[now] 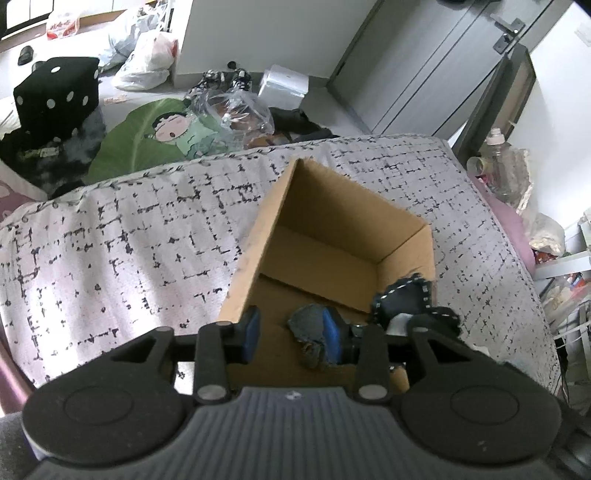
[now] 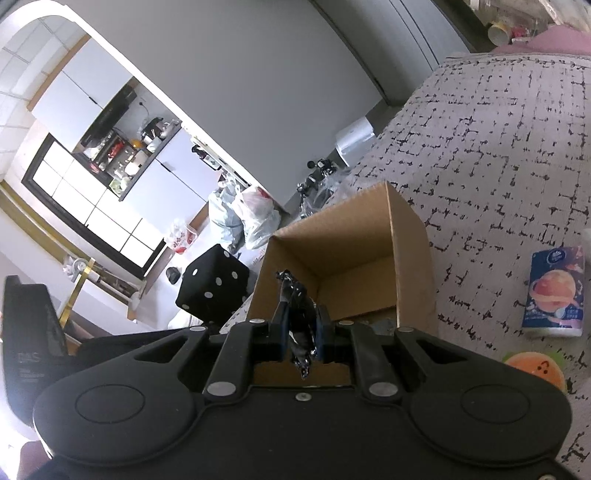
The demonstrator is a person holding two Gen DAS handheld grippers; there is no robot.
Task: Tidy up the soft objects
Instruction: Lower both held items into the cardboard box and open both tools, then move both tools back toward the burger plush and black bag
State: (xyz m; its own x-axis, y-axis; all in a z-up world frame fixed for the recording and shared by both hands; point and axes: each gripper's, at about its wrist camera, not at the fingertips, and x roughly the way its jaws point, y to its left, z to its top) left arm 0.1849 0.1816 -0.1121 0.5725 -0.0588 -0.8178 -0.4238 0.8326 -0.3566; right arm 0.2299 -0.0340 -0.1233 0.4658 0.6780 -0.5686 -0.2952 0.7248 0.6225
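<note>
Grey door [image 1: 436, 62] at 1 o'clock. White wall [image 2: 236, 55] up top. Big window [image 2: 92, 206] at 9 o'clock, bright. Shelf [image 2: 129, 147] full of small stuff.

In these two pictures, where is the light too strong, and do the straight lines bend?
Left wrist view: the top left corner is washed out and the door leans.
Right wrist view: the window panes are blown out, and the wall arch curves strongly; the cardboard box stays sharp.
</note>
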